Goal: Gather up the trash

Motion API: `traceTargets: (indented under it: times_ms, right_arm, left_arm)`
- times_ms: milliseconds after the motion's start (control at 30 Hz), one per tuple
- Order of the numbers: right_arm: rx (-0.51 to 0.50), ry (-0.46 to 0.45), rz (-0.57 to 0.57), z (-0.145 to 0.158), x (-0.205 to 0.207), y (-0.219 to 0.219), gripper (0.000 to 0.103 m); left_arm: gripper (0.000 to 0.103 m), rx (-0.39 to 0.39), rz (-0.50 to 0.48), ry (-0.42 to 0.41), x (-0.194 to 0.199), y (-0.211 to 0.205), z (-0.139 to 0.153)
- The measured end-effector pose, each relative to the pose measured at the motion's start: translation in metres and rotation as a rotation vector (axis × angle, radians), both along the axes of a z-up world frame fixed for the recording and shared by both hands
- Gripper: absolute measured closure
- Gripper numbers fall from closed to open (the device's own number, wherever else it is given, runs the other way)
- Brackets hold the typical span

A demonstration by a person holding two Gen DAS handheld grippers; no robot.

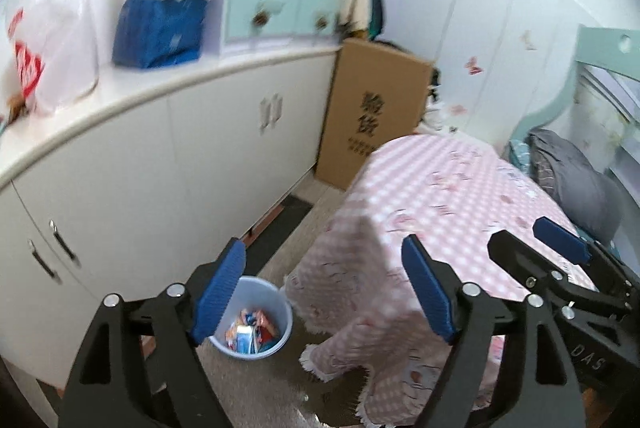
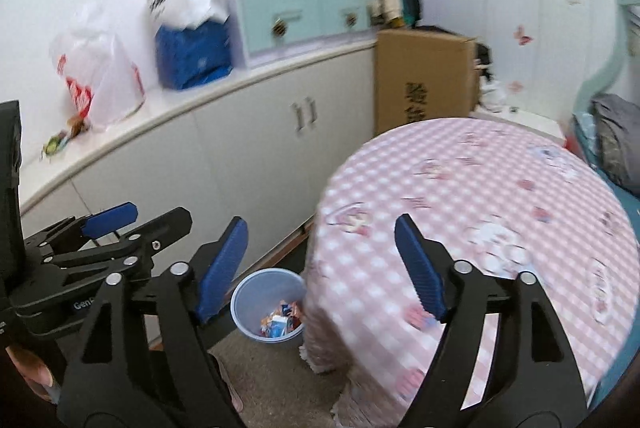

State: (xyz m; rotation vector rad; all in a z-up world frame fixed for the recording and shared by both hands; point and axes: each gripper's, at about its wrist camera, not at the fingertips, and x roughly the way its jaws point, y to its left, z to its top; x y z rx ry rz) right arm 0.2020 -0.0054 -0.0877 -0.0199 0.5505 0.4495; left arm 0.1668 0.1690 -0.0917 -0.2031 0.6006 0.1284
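Beside left tongs (image 2: 120,224), a thumb (image 2: 38,374) (blurred).

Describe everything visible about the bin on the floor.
The bin is a small round pail, pale blue, seemingly plastic, slightly translucent. It stands upright and lidless on the beige floor, between the white cabinet and the table's pink checked cloth, whose hanging edge is close beside it; contact is unclear. Colourful wrappers lie in its bottom. No gripper touches it.

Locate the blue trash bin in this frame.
The blue trash bin stands on the floor in both wrist views, low and left of centre, between the white cabinets and the draped pink checked tablecloth, with wrappers inside.
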Motion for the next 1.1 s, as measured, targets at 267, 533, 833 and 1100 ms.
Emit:
traceTargets:
  times_ms: [267, 533, 833, 1100]
  right_arm:
    - [0.057, -0.086, -0.097, 0.029, -0.063, -0.062, 0.016]
    - [0.078, -0.175, -0.178, 0.05, -0.119, -0.103, 0.014]
    - [0.06, -0.277, -0.242, 0.066, -0.166, -0.122, 0.012]
    - [0.052, -0.322, -0.272, 0.074, -0.187, -0.134, 0.011]
  left_arm:
    - [0.015, 0.096, -0.077, -0.107, -0.044, -0.067, 0.036]
    - [0.014, 0.123, -0.083, -0.196, -0.088, -0.098, 0.062]
    - [0.011, 0.13, -0.143, -0.274, -0.121, -0.118, 0.083]
    - [0.009, 0.132, -0.192, -0.31, -0.137, -0.135, 0.09]
